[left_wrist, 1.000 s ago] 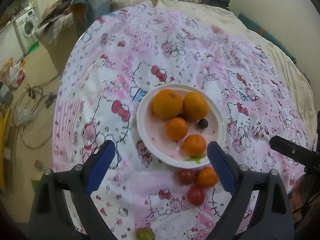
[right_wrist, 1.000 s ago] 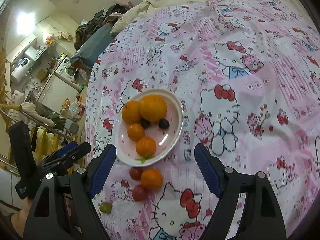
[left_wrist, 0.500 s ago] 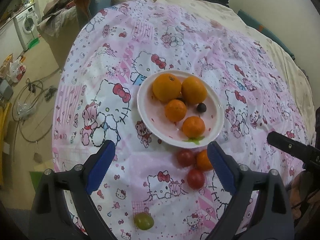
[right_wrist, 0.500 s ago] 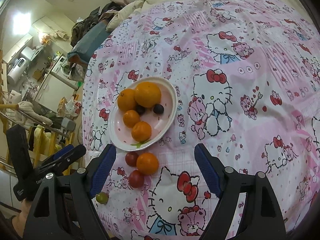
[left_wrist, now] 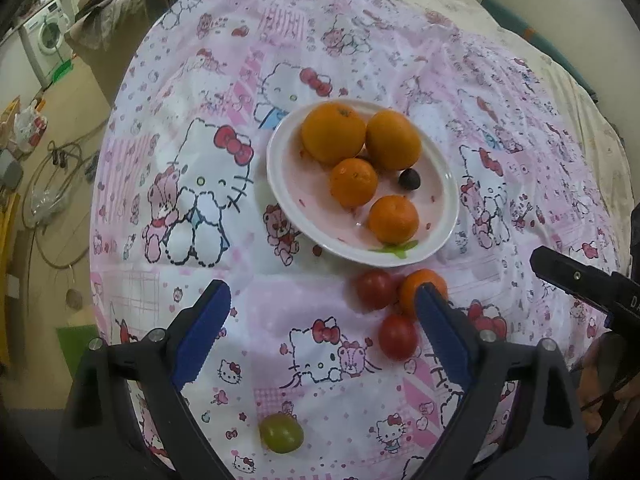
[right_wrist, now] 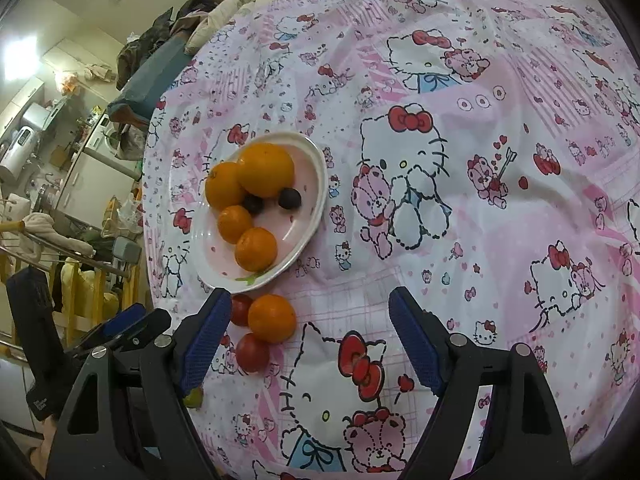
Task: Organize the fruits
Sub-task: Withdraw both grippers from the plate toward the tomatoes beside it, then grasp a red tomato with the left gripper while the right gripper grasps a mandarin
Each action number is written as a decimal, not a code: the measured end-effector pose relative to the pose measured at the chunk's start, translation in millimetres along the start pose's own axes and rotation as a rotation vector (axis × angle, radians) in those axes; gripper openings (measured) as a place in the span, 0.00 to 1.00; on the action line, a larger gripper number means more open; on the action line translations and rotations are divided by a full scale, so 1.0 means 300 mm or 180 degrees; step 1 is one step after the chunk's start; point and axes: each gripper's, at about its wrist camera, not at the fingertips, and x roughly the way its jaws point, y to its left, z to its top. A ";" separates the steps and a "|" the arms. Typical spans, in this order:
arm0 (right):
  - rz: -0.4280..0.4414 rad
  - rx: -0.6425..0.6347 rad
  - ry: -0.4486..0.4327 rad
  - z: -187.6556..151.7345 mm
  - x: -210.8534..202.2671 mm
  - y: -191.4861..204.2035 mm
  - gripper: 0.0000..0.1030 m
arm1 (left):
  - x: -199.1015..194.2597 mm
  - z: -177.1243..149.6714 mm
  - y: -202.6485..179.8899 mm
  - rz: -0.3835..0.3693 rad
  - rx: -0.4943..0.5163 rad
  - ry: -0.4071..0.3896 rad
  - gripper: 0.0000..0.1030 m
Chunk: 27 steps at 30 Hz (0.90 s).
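Note:
A white plate (left_wrist: 280,184) (right_wrist: 316,184) on the pink cartoon bedspread holds several oranges (left_wrist: 334,133) (right_wrist: 266,169) and dark grapes (left_wrist: 409,179) (right_wrist: 289,198). In front of the plate lie two red tomatoes (left_wrist: 375,289) (left_wrist: 397,337) (right_wrist: 252,352), a loose orange (left_wrist: 416,286) (right_wrist: 272,318) and, nearer, a green grape (left_wrist: 281,432) (right_wrist: 193,398). My left gripper (left_wrist: 322,316) hangs open above the cloth, its right finger in front of the loose orange. My right gripper (right_wrist: 310,324) is open too, its left finger beside the tomatoes. Neither holds anything.
The bedspread (left_wrist: 192,128) covers a bed whose left edge drops to a floor with cables (left_wrist: 48,184) and a washing machine (left_wrist: 48,36). The other handheld gripper shows at the right edge (left_wrist: 580,280) and at the lower left (right_wrist: 120,328). Clutter and furniture (right_wrist: 60,160) stand beside the bed.
Both grippers have sunk toward the bed and tilted down; plate and fruit sit higher and larger in both views. The green grape has come fully into the left view. Jaws unchanged.

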 end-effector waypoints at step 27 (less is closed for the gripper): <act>-0.0171 0.0033 0.0095 0.000 0.028 -0.037 0.81 | 0.237 -0.084 -0.184 -0.0130 0.0550 0.0902 0.64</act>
